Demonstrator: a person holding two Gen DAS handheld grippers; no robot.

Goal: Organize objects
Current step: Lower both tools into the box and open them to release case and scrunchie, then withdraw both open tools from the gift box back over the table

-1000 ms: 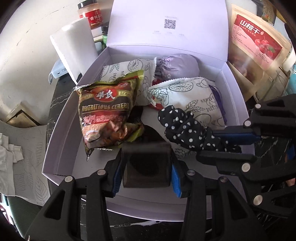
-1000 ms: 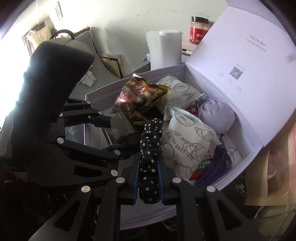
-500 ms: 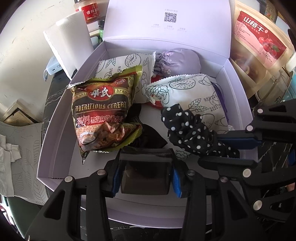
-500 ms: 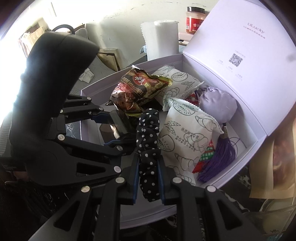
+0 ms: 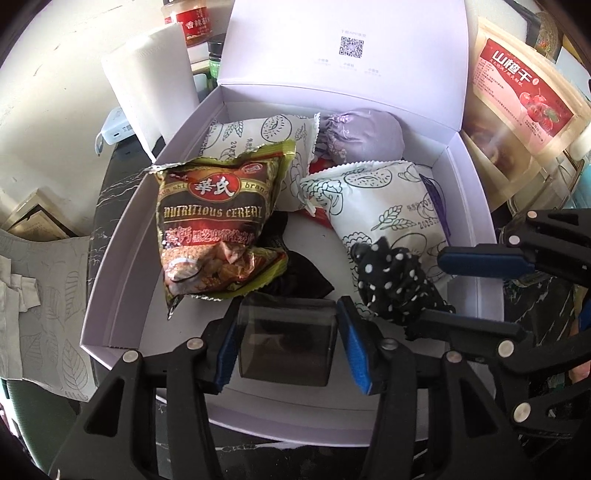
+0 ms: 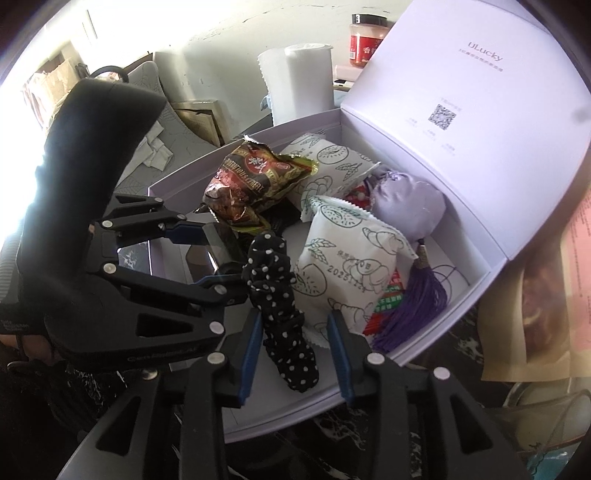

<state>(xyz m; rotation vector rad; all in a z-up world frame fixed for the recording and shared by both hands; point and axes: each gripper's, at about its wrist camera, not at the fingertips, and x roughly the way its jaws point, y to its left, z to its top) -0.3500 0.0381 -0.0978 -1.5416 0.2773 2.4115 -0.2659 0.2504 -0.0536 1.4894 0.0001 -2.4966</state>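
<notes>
An open lilac box [image 5: 123, 258] holds a cereal bag [image 5: 214, 229], two white snack pouches [image 5: 388, 206], and a purple sachet [image 5: 362, 136] whose tassel [image 6: 417, 295] trails towards the box's corner. My left gripper [image 5: 286, 304] is over the box's near edge, its jaws opening. A dark translucent block [image 5: 286, 343] sits between the pads with thin gaps on both sides. My right gripper [image 6: 294, 315] is opening too. The black polka-dot scrunchie [image 6: 273, 266] lies between its pads on the box floor, no longer pressed. In the left wrist view the right gripper [image 5: 428, 286] reaches in from the right.
The box lid [image 5: 343, 40] stands upright at the back. A paper towel roll [image 5: 147, 85] and a red-labelled jar [image 5: 192, 22] are behind the box's left corner. A hawthorn snack bag [image 5: 517, 96] leans at the right. Pale cloth [image 5: 37, 277] lies to the left.
The right jaws have spread off the scrunchie, which now rests loose in the box. The left jaws have widened a little around the dark block.
</notes>
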